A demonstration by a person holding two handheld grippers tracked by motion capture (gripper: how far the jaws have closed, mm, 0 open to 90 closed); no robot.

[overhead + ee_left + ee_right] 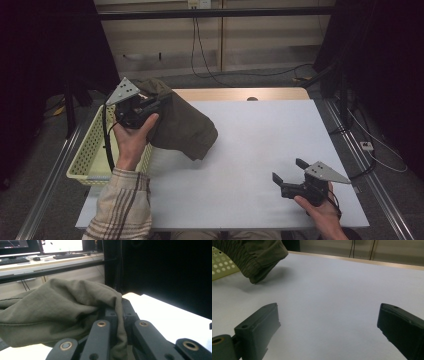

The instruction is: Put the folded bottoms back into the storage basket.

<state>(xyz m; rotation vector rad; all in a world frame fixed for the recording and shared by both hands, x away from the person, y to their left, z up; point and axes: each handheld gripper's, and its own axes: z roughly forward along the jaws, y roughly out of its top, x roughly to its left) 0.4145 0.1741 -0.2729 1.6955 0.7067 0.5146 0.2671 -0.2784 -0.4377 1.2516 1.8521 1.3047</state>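
An olive-green garment (182,125) hangs bunched from my left gripper (150,104), which is shut on a fold of it above the table's left edge. In the left gripper view the cloth (57,312) drapes over and between the closed jaws. Its lower end reaches down over the white table (250,145). My right gripper (289,170) rests low over the table's front right, open, with nothing between its jaws. The right gripper view has the garment's ribbed hem (257,262) hanging at the far left above the table.
A pale yellow perforated basket (87,150) stands at the table's left edge, beneath the left hand. Black curtains flank both sides. Cables run over the floor behind the table and at its right. A desk with monitors (60,246) lies beyond.
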